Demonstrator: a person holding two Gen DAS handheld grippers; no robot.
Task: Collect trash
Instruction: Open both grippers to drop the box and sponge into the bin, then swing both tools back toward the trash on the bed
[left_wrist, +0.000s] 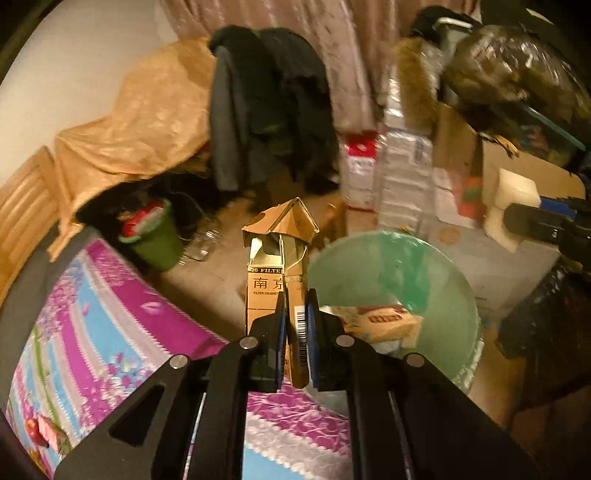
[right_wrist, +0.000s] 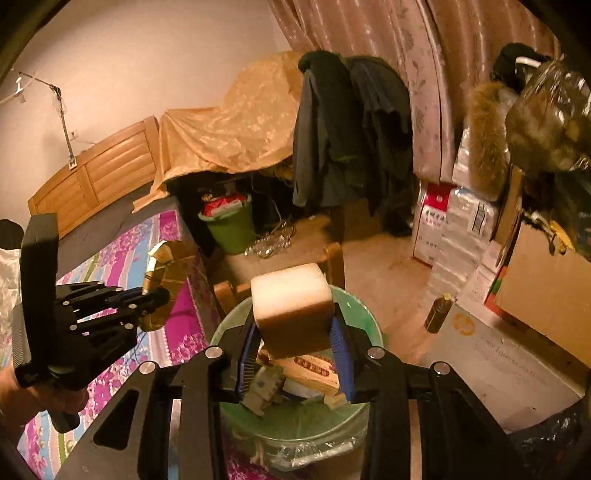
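My left gripper (left_wrist: 296, 314) is shut on a gold cigarette pack (left_wrist: 277, 266) with its lid flipped open, held upright just left of the lined trash bin (left_wrist: 436, 266). My right gripper (right_wrist: 295, 332) is shut on a white foam block (right_wrist: 291, 299) and holds it over the same bin (right_wrist: 354, 310), which has boxes and wrappers inside. In the right wrist view the left gripper (right_wrist: 155, 295) with the pack (right_wrist: 166, 266) is at the left over the bed. In the left wrist view the foam block (left_wrist: 517, 192) and right gripper show at the right edge.
A bed with a purple and blue floral cover (left_wrist: 92, 314) lies at the left. A green bucket (right_wrist: 231, 225) full of rubbish stands by the bed's far corner. A small brown bottle (right_wrist: 437, 314) stands right of the bin. Cardboard boxes (right_wrist: 546, 280) and stacked packages (right_wrist: 465, 221) line the right side.
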